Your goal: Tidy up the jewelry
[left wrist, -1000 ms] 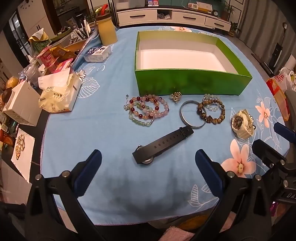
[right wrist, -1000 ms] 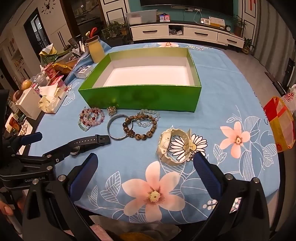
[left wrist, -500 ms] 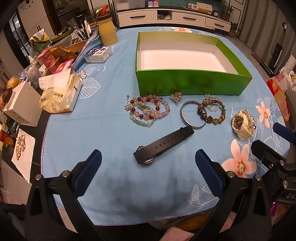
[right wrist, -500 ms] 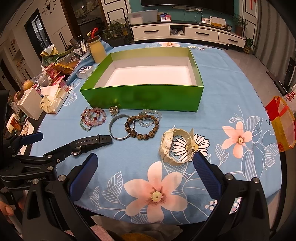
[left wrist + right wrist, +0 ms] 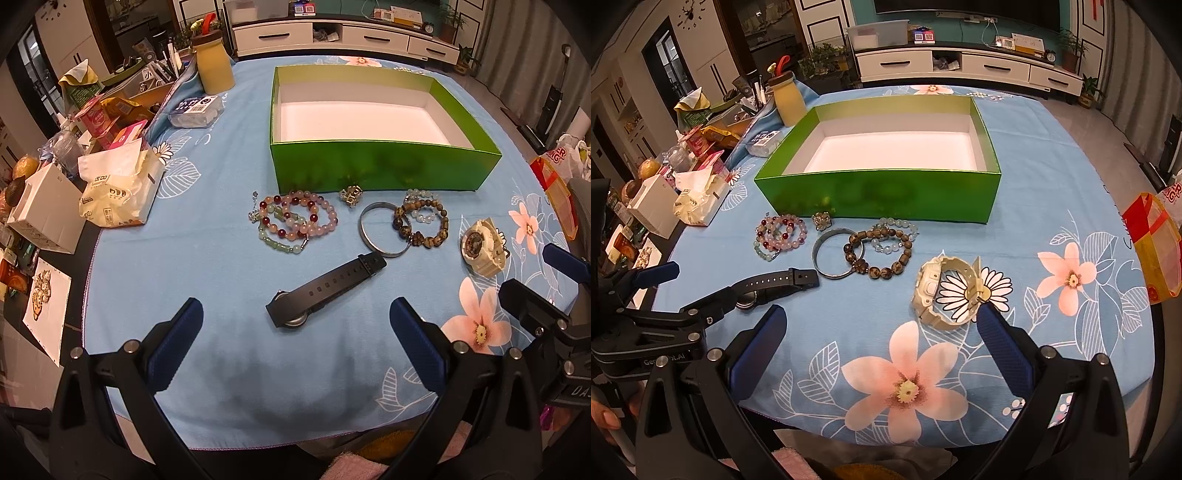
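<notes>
both hand-held grippers, left (image 5: 295, 339) and right (image 5: 882, 338), spread wide, holding nothing; jewelry on counter (image 5: 207, 266) beside green box (image 5: 384, 171)

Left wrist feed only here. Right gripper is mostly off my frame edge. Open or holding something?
Observer: The right gripper is open, with nothing between its fingers.
Operator: What's nearest to it?
Observer: The cream watch. It lies on its side with the strap closed in a loop, and the cloth's daisy print shows through. It sits just past one fingertip; I cannot tell if they touch.
Operator: Anything on the left gripper that I can't see?
Observer: A hand shows at the lower left of the right wrist view, behind the left gripper.
</notes>
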A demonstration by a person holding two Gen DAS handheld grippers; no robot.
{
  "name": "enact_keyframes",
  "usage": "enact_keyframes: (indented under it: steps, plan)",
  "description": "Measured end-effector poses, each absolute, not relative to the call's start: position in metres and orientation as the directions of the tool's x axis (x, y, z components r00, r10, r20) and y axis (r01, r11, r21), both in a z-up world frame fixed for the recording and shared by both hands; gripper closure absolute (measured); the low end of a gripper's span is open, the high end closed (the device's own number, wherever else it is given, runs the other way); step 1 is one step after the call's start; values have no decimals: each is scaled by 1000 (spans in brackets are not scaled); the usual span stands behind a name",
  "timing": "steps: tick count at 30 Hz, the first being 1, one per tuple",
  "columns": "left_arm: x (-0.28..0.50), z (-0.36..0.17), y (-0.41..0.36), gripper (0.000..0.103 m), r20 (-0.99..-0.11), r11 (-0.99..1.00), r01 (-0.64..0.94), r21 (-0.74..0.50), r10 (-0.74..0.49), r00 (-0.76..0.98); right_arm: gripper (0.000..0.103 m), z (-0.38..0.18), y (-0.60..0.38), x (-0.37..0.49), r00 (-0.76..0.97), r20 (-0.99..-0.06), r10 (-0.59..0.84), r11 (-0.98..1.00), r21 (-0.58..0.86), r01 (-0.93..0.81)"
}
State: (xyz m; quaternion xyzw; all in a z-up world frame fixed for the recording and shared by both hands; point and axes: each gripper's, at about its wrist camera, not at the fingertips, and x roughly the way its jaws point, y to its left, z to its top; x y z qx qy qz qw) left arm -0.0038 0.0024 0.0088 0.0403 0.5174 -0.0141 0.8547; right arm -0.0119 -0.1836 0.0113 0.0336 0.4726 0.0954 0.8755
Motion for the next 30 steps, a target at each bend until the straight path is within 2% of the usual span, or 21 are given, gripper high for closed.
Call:
enact_keyframes:
  steps: [30]
  plan:
    - [-5,10,2,2,-884,996,67,55,18,467,1,13,-181,-14,537,-820,200,979,148,-138]
